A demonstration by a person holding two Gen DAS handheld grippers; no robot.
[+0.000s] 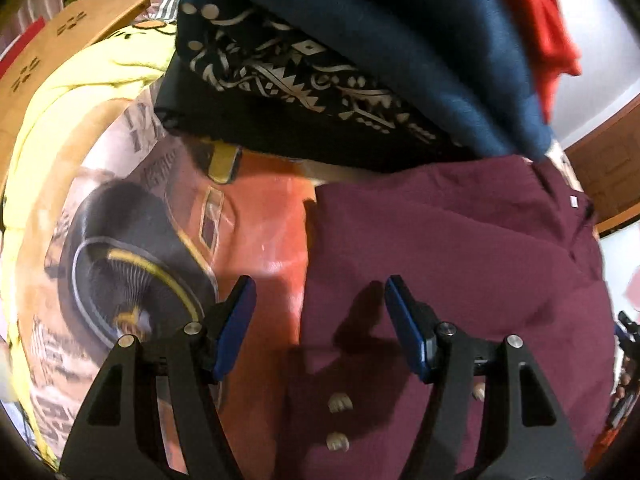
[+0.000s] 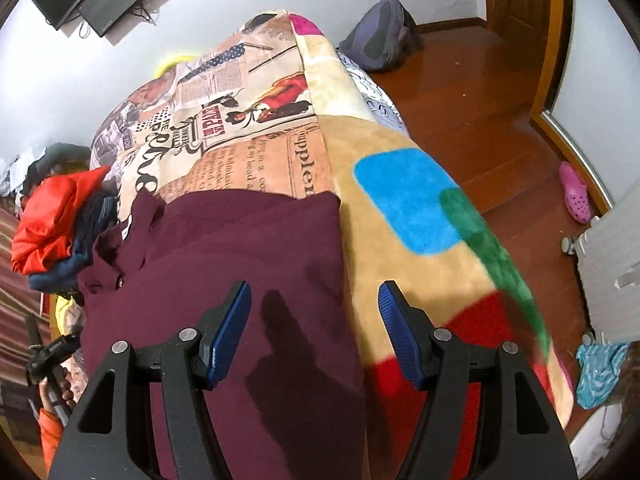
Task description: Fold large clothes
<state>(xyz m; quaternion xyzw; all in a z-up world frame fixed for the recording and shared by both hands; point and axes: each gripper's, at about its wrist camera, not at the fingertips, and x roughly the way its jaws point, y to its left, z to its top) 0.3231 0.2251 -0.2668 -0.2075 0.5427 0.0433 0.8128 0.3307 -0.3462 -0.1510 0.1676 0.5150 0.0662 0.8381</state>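
Observation:
A maroon buttoned shirt (image 1: pixel 460 264) lies flat on a printed bedspread (image 1: pixel 168 208), folded to a narrow shape with its collar at the far end. My left gripper (image 1: pixel 320 296) hovers open above the shirt's left edge, nothing between its blue pads. In the right wrist view the same maroon shirt (image 2: pixel 240 260) shows its straight right edge on the bedspread (image 2: pixel 248 120). My right gripper (image 2: pixel 314 300) hangs open over that edge, empty, casting a shadow on the cloth.
A stack of folded clothes sits beyond the collar: black patterned cloth (image 1: pixel 288 80), navy garment (image 1: pixel 420 40), red-orange garment (image 2: pixel 56 212). A yellow garment (image 1: pixel 72 92) lies left. A beige blanket with coloured patches (image 2: pixel 404 216) drapes the bed's right side; wooden floor (image 2: pixel 500 120) beyond.

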